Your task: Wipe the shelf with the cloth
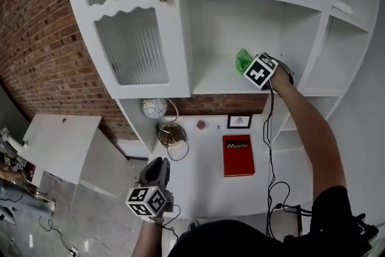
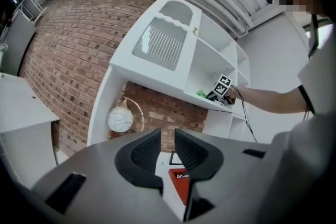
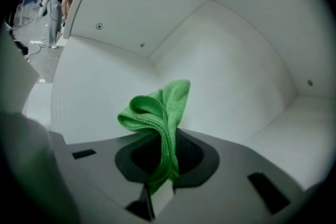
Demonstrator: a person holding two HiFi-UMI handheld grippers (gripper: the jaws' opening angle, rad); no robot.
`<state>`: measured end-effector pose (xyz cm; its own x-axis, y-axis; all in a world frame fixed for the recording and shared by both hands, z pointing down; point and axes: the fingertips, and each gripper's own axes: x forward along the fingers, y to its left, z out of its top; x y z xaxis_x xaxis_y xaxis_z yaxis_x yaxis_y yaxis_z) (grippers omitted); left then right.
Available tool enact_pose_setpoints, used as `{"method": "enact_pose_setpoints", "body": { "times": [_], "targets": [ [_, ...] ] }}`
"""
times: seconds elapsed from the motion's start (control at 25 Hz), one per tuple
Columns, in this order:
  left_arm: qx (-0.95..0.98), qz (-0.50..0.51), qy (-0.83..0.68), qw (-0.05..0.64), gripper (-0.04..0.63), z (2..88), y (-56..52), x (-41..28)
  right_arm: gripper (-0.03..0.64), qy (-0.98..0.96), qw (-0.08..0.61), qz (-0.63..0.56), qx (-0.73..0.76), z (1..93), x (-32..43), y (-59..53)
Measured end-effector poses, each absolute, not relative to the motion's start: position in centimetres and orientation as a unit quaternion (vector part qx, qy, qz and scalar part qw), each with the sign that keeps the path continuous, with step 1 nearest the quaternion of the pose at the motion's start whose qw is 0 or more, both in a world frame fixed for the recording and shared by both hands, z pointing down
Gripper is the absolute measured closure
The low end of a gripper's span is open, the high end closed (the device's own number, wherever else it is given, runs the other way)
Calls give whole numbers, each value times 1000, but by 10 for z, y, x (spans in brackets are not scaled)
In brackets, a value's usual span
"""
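Observation:
The green cloth (image 3: 160, 118) is pinched between the jaws of my right gripper (image 3: 164, 152), bunched and sticking up past them. In the head view the right gripper (image 1: 249, 66) reaches into the white shelf (image 1: 210, 78) compartment, with the cloth (image 1: 243, 60) at its tip over the shelf board. The left gripper view shows the same cloth (image 2: 201, 94) far off on the shelf (image 2: 194, 96). My left gripper (image 1: 157, 170) hangs low over the white desk; its jaws (image 2: 167, 152) stand nearly together with a narrow slit and nothing between them.
A red book (image 1: 238, 155), a small framed picture (image 1: 239, 121), a round white lamp (image 1: 154, 108) and coiled cable (image 1: 172, 135) lie on the desk (image 1: 204, 183) below the shelf. A glass cabinet door (image 1: 129, 39) closes the left part. Brick wall (image 1: 36, 51) to the left.

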<state>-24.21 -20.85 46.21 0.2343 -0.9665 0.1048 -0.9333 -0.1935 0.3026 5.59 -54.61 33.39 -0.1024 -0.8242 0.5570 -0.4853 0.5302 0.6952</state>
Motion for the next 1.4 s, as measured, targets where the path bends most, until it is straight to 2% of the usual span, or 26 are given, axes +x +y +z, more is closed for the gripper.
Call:
{"method": "enact_pose_setpoints", "body": {
  "times": [0.36, 0.64, 0.92, 1.08, 1.24, 1.4],
  "targets": [
    [806, -50, -567, 163, 515, 464, -244, -213, 565, -676, 517, -124, 510, 335, 123, -542],
    [824, -41, -542, 162, 515, 465, -264, -214, 566, -598, 562, -155, 551, 339, 140, -542],
    [832, -35, -527, 171, 515, 469, -276, -223, 566, -603, 544, -121, 570, 334, 149, -533],
    [828, -36, -530, 180, 515, 473, -279, -222, 565, -645, 495, -187, 552, 309, 118, -524],
    [820, -43, -540, 186, 515, 476, -275, -220, 565, -752, 401, -199, 483, 291, 40, -505],
    [800, -49, -568, 190, 515, 480, -259, -229, 565, -800, 366, -244, 408, 285, -37, -482]
  ]
}}
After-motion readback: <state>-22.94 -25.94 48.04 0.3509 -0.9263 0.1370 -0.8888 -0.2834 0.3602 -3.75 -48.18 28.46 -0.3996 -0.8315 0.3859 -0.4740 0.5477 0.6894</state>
